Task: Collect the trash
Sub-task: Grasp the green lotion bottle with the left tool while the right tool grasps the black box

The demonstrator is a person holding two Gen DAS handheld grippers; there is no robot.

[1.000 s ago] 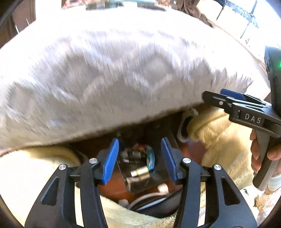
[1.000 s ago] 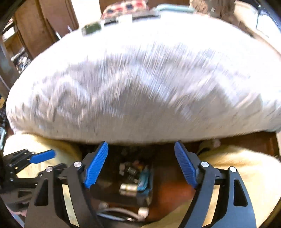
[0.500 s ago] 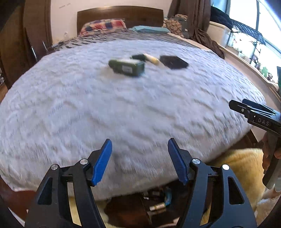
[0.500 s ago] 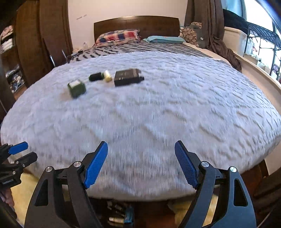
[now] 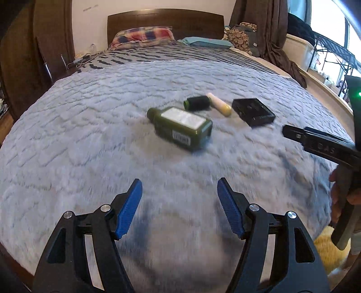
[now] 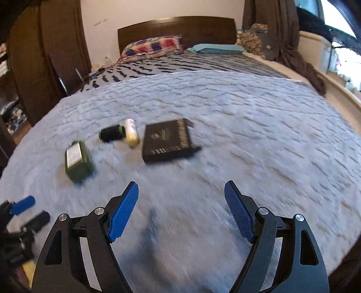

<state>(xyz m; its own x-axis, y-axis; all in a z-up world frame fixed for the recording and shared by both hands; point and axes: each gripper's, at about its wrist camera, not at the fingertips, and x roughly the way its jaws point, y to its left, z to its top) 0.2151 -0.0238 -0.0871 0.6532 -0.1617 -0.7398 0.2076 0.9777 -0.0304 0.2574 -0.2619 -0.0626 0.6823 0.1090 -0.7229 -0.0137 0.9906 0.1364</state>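
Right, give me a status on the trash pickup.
Done: nothing visibly collected. In hand: nothing; the left gripper and right gripper are both open over the blanket. Left: the green bottle, black roll, cream tube and black box all lie there.

Bottle [image 5: 180, 127] lying on the bed [image 5: 90, 139], small jar [image 5: 196, 102] just behind the bottle, tube [image 5: 220, 104] touching the jar's right side, flat box [image 5: 253, 111] right of the bottle, pillows [image 5: 144, 36] far behind the bottle at the headboard [image 5: 164, 21]
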